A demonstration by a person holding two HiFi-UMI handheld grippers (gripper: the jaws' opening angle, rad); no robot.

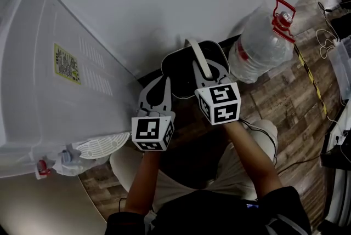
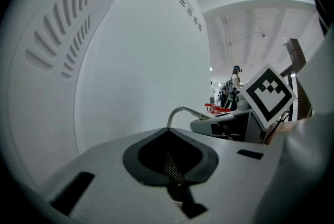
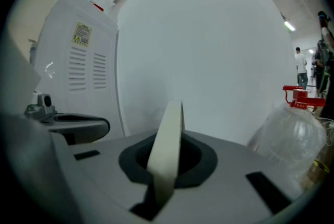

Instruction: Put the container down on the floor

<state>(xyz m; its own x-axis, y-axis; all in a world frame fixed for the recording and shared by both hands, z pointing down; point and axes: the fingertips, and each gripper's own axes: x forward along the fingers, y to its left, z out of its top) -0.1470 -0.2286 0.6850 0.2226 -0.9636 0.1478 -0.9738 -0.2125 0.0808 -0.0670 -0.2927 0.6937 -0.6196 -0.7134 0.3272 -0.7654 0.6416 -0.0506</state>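
One step seemingly left: lowering and letting go. Holds the dark container [image 1: 178,72] up by its white handle [image 1: 193,49], right gripper [image 1: 207,68] jaws clamped on that strip. Left gripper [image 1: 163,82] close beside the rim, jaws shut on nothing. Hangs low against the wall, between the water dispenser [image 1: 66,75] and water bottle [image 1: 260,45]. Cannot tell whether it touches the wooden floor [image 1: 285,97]. Looks pale-rimmed, open-topped.

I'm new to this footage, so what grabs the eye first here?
The big white water dispenser fills the left; a clear jug with a red cap sits at upper right. Between them, the right tongs grip the pale handle of the black container.
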